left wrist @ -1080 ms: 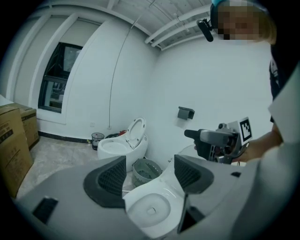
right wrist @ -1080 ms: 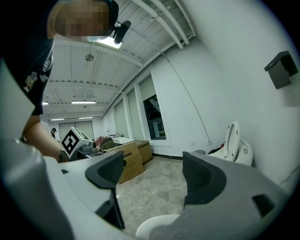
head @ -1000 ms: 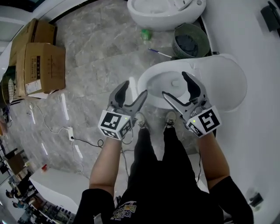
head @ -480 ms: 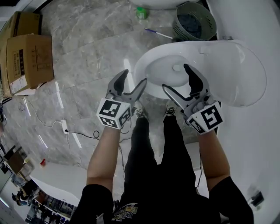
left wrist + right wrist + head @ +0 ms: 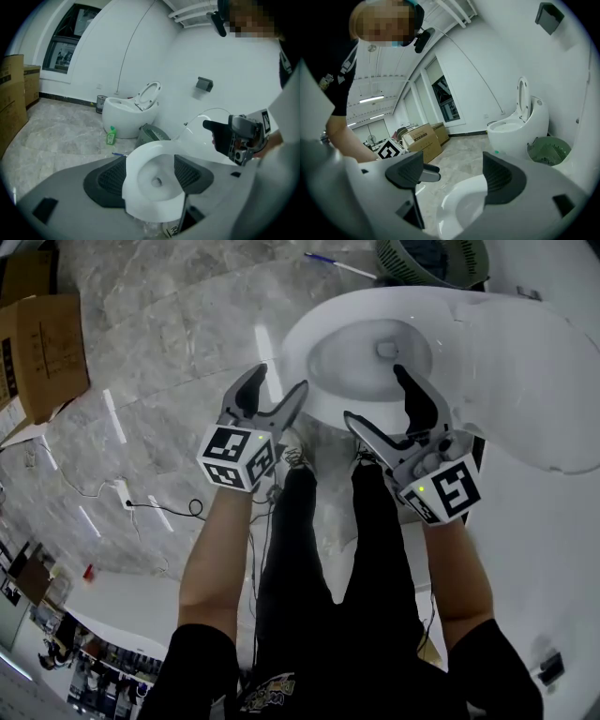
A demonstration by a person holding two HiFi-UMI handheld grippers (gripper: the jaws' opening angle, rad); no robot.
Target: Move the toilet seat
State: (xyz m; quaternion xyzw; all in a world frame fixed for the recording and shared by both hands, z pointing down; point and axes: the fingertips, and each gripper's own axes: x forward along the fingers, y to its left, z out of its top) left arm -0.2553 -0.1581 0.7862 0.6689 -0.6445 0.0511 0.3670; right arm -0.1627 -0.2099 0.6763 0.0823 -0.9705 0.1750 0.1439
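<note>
A white toilet stands in front of me, its open bowl [image 5: 352,352] below both grippers. Its seat and lid [image 5: 525,371] are raised, leaning back toward the wall on the right. My left gripper [image 5: 278,381] is open over the bowl's left front rim and holds nothing. My right gripper [image 5: 373,395] is open above the bowl's near rim, just left of the raised seat, and touches nothing. In the left gripper view the bowl [image 5: 154,180] shows between the open jaws, with the raised seat [image 5: 208,122] behind. The right gripper view shows the bowl rim [image 5: 459,206].
A cardboard box [image 5: 42,352] lies on the marble floor at left. A green basket [image 5: 431,257] and a pen [image 5: 333,263] sit beyond the toilet. A cable [image 5: 159,509] runs across the floor. A second toilet [image 5: 126,110] and a green bottle [image 5: 111,136] stand further off.
The view has closed in on the toilet, whose bowl now lies right under both grippers. Both grippers stay open and empty, and the seat stays raised.
</note>
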